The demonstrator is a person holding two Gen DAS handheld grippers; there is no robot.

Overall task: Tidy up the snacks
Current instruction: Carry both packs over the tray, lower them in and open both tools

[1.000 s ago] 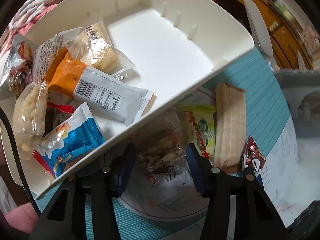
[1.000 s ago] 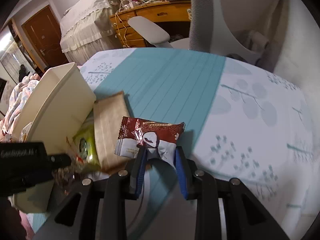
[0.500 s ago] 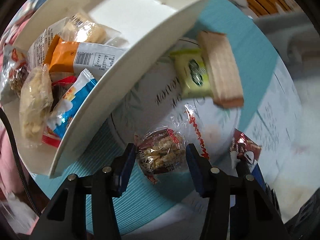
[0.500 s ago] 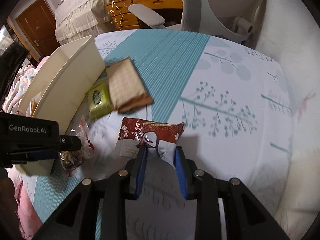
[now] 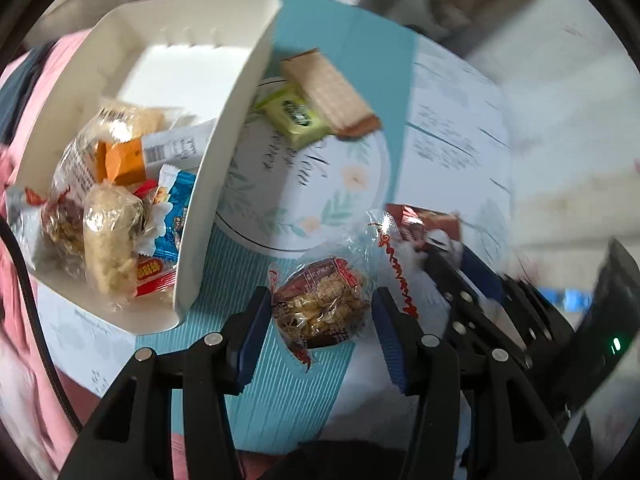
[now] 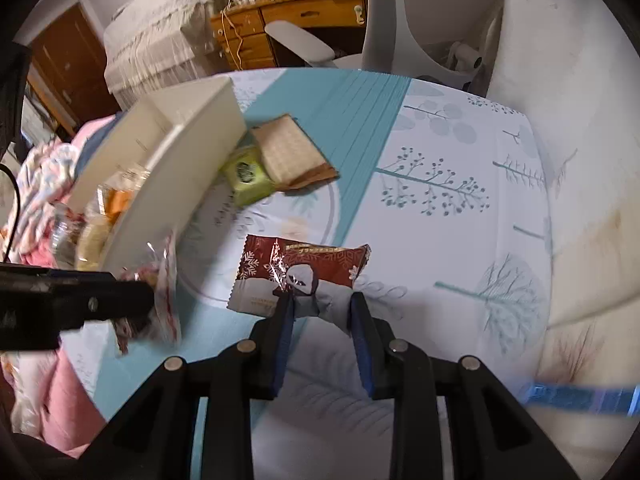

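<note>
My left gripper (image 5: 322,308) is shut on a clear-wrapped grain snack (image 5: 324,308) and holds it above the table, right of the white bin (image 5: 224,148). The bin holds several wrapped snacks (image 5: 120,184). My right gripper (image 6: 322,304) is shut on a red-and-white snack packet (image 6: 300,270), lifted over the table; it also shows in the left wrist view (image 5: 424,228). A brown wafer pack (image 6: 288,154) and a green packet (image 6: 246,172) lie on the table beside the bin (image 6: 176,168).
The table has a white and teal leaf-print cloth (image 6: 440,184). A grey-white chair (image 6: 384,40) stands beyond its far edge, a wooden desk (image 6: 288,20) behind. Pink fabric (image 6: 60,392) lies at the table's near left.
Both grippers have risen and pulled back from the bin, each carrying its snack. The bin and the two packets on the table look smaller and farther away.
</note>
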